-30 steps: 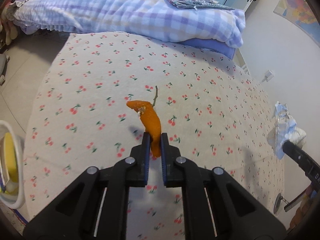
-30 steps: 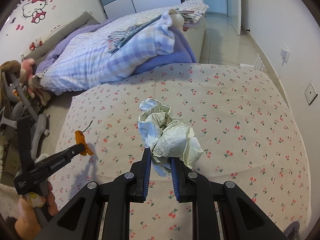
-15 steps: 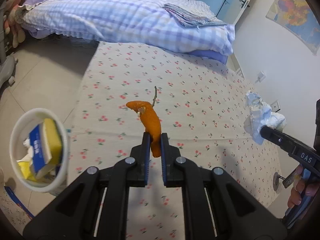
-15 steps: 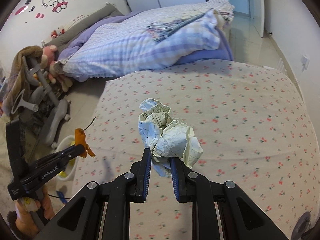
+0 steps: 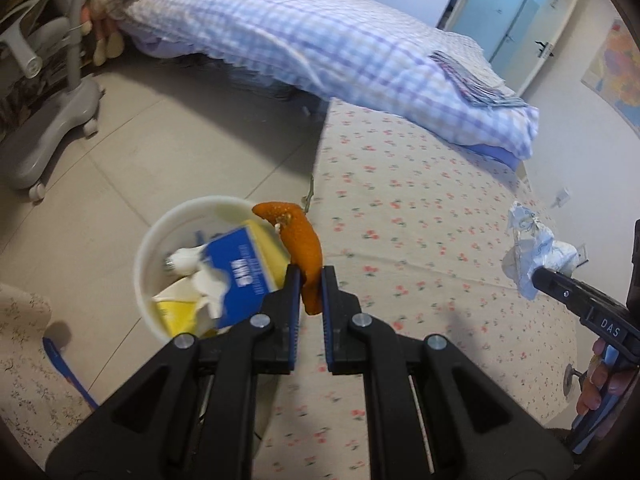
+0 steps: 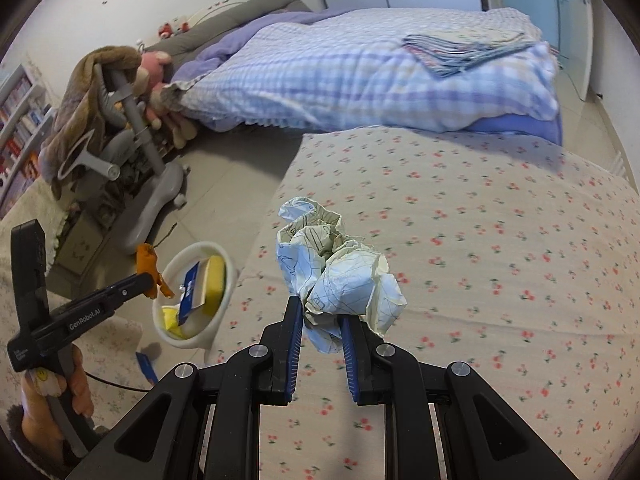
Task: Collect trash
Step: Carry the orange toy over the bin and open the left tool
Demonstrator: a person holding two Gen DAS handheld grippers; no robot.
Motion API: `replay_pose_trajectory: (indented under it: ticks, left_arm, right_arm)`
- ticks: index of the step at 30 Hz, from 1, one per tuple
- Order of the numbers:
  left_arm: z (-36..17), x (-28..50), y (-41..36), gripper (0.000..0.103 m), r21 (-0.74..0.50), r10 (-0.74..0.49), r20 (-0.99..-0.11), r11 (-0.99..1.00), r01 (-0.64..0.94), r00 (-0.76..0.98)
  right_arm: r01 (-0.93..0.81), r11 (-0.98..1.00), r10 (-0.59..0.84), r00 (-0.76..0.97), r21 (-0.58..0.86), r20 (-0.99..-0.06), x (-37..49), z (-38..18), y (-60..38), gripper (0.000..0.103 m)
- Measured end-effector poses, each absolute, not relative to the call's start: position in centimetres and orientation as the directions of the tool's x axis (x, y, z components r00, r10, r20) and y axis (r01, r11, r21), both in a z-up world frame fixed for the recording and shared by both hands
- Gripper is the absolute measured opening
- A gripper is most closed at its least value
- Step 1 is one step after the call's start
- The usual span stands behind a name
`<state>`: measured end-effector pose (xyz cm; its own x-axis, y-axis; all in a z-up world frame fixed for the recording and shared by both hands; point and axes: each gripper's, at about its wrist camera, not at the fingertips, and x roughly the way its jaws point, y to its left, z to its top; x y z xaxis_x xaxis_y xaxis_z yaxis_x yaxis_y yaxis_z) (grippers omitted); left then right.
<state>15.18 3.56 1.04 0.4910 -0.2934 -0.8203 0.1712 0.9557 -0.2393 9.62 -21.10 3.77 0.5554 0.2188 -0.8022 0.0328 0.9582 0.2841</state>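
My left gripper (image 5: 307,280) is shut on an orange peel (image 5: 300,242) with a thin stem, held in the air over the right rim of a white bin (image 5: 160,236) on the floor. The bin holds a blue and yellow carton (image 5: 240,268) and other scraps. My right gripper (image 6: 320,316) is shut on a crumpled paper ball (image 6: 340,276), above the cherry-print cloth (image 6: 480,260). The right wrist view shows the left gripper (image 6: 150,280), the peel (image 6: 146,260) and the bin (image 6: 224,304) at lower left. The left wrist view shows the paper ball (image 5: 532,248) at the right.
A bed with a checked purple quilt (image 5: 320,40) lies beyond the cloth-covered surface (image 5: 420,240). A grey wheeled chair base (image 5: 52,132) stands on the tiled floor at left. A floral cloth surface (image 5: 24,344) is at the lower left.
Both grippers have swung left, off the cherry-print surface's middle toward the bin. The peel now hangs over the bin's rim. Both grips are unchanged.
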Motion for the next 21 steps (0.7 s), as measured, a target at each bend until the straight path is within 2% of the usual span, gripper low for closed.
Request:
replay_pose_trajectory:
  ticks: [14, 16, 18, 19, 21]
  left_arm:
    - [-3.1, 17.4, 10.5, 0.012, -0.208, -0.199, -0.879, 0.978, 0.028, 0.433]
    - [-3.7, 17.8, 11.0, 0.026, -0.196, -0.184, -0.888, 0.98, 0.015, 0.422]
    - [-3.8, 17.9, 11.6, 0.069, -0.209, -0.185, -0.889, 0.978, -0.012, 0.419]
    - [-3.7, 17.9, 11.9, 0.076, -0.215, -0.184, -0.887, 0.976, -0.025, 0.424]
    - [-3.0, 17.6, 12.5, 0.08, -0.218, -0.179, -0.881, 0.975, -0.038, 0.438]
  right_arm:
    - [-0.083, 0.95, 0.301, 0.487, 0.3, -0.82, 12.9, 1.8, -13.0, 0.02]
    - [-0.095, 0.946, 0.315, 0.478, 0.309, -0.82, 13.2, 1.5, -12.0, 0.02]
    - [-0.113, 0.941, 0.334, 0.462, 0.318, -0.822, 13.6, 1.1, -10.7, 0.02]
    - [-0.123, 0.939, 0.341, 0.454, 0.322, -0.823, 13.7, 0.9, -10.1, 0.02]
    - [-0.143, 0.933, 0.358, 0.437, 0.329, -0.825, 13.9, 0.5, -8.8, 0.02]
